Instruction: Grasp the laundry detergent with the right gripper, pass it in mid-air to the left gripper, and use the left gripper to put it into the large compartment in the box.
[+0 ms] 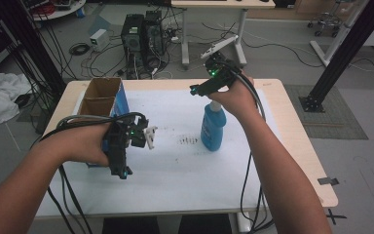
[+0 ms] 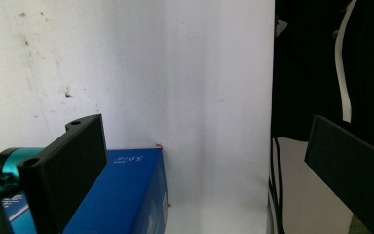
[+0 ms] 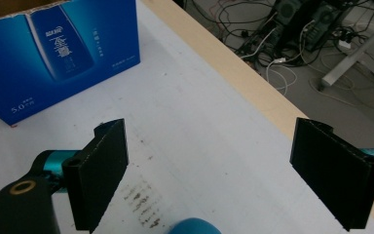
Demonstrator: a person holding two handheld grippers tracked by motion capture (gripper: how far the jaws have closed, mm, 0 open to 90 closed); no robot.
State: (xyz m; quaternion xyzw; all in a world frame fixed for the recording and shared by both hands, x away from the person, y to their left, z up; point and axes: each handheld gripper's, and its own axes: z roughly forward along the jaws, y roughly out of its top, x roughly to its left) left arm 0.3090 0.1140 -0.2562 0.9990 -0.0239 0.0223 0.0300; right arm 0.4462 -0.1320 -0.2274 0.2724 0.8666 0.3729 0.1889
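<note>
A blue bottle (image 1: 213,127) stands upright on the white sheet (image 1: 175,170), right of the middle. My right gripper (image 1: 195,90) hovers just above its top, open; in the right gripper view the wide-spread jaws (image 3: 209,180) frame the sheet, and the bottle's blue cap (image 3: 195,227) shows at the bottom edge. An open blue cardboard box (image 1: 102,97) stands at the left of the table. My left gripper (image 1: 121,168) is beside the box's near right corner, open with nothing between its jaws (image 2: 209,170). The blue box (image 2: 126,195) lies by its left jaw.
Dark smudges (image 1: 189,141) mark the sheet left of the bottle. The wooden table edge (image 3: 253,87) runs past the sheet. Computer towers (image 1: 141,34) and cables lie on the floor behind, and a black frame post (image 1: 350,48) stands at the right.
</note>
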